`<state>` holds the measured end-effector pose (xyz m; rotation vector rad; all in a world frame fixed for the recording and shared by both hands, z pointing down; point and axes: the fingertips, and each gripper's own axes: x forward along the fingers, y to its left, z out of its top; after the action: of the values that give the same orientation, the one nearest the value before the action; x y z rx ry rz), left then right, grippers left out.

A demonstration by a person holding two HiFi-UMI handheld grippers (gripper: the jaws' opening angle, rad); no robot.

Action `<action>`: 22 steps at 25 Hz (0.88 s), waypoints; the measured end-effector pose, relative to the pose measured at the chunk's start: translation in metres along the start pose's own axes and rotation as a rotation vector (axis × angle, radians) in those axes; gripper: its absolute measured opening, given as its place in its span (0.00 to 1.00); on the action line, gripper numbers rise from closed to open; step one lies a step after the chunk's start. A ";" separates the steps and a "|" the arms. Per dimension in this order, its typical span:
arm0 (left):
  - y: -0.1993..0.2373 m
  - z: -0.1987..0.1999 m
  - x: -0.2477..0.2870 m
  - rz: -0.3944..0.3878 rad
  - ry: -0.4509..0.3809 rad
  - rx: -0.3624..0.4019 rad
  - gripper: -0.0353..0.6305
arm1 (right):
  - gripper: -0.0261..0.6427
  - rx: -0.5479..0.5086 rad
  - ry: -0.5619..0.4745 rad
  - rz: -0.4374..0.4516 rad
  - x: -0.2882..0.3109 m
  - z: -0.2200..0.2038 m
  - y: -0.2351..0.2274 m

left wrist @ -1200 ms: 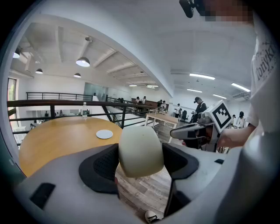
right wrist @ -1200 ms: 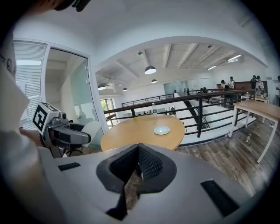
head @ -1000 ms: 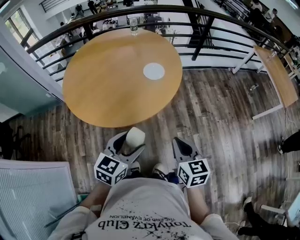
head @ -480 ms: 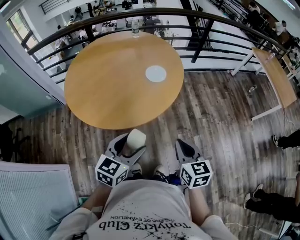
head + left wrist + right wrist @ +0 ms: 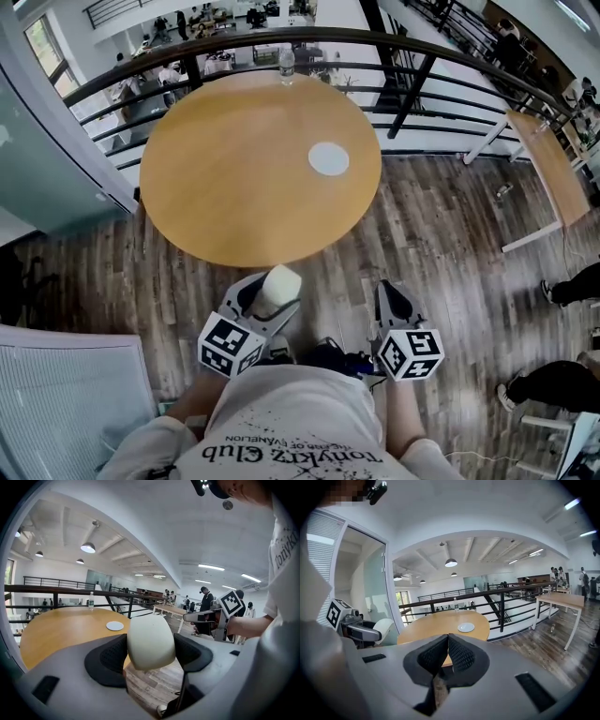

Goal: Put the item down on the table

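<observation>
the left hand-held gripper (image 5: pixel 274 291) squeezes a cream item (image 5: pixel 280 282); the right hand-held gripper (image 5: pixel 390 294) is pressed closed, empty. ahead, the round worktop (image 5: pixel 225 178) holds a white disc (image 5: pixel 328 158) and a bottle (image 5: pixel 287 64).

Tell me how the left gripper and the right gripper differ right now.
The left gripper is clamped on a cream rounded item, jaws apart; the right gripper has its jaws together, empty. The left gripper reaches nearer the round table than the right gripper. Both hang over the wood floor, short of the table.
</observation>
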<state>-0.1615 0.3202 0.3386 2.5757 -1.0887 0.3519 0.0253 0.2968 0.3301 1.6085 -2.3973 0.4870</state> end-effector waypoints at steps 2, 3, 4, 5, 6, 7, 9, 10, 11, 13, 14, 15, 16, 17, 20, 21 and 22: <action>0.005 -0.001 -0.002 -0.011 -0.006 -0.003 0.54 | 0.08 0.002 -0.012 -0.013 0.001 0.000 0.005; 0.008 0.000 -0.001 -0.015 -0.007 -0.004 0.54 | 0.08 0.003 -0.013 -0.017 0.002 0.001 0.006; 0.010 0.001 0.001 -0.019 -0.006 -0.007 0.54 | 0.08 0.005 -0.012 -0.020 0.005 0.001 0.005; 0.012 0.002 0.003 -0.023 -0.004 -0.008 0.54 | 0.08 0.008 -0.009 -0.022 0.008 0.001 0.004; 0.014 0.004 0.006 -0.026 -0.002 -0.008 0.54 | 0.08 0.013 -0.007 -0.025 0.010 0.001 0.001; 0.016 0.005 0.010 -0.029 0.000 -0.007 0.54 | 0.08 0.019 -0.006 -0.027 0.012 0.001 -0.002; 0.019 0.007 0.018 -0.034 0.000 -0.008 0.54 | 0.08 0.029 -0.007 -0.033 0.018 -0.001 -0.011; 0.021 0.008 0.023 -0.035 0.000 -0.009 0.54 | 0.08 0.034 -0.008 -0.035 0.022 -0.002 -0.015; 0.023 0.009 0.028 -0.034 -0.001 -0.010 0.54 | 0.08 0.040 -0.007 -0.034 0.027 -0.003 -0.020; 0.029 0.013 0.041 -0.030 0.003 -0.011 0.54 | 0.08 0.048 -0.007 -0.024 0.039 -0.001 -0.028; 0.032 0.016 0.049 -0.028 0.004 -0.011 0.54 | 0.08 0.047 -0.007 -0.015 0.046 0.002 -0.033; 0.034 0.021 0.057 -0.026 0.004 -0.012 0.54 | 0.08 0.040 -0.006 -0.005 0.052 0.005 -0.038; 0.036 0.025 0.066 -0.024 0.003 -0.011 0.54 | 0.08 0.031 -0.005 0.005 0.059 0.009 -0.045; 0.038 0.030 0.076 -0.020 0.002 -0.009 0.54 | 0.08 0.022 -0.005 0.013 0.067 0.013 -0.052; 0.048 0.046 0.107 -0.009 -0.008 -0.019 0.54 | 0.08 0.009 -0.006 0.035 0.092 0.028 -0.077; 0.051 0.052 0.118 -0.006 -0.012 -0.026 0.54 | 0.08 0.006 -0.007 0.044 0.101 0.034 -0.086; 0.054 0.060 0.128 -0.003 -0.017 -0.032 0.54 | 0.08 0.003 -0.007 0.053 0.110 0.041 -0.094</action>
<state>-0.1075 0.1789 0.3387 2.5560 -1.0877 0.3100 0.0712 0.1543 0.3453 1.5533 -2.4513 0.4949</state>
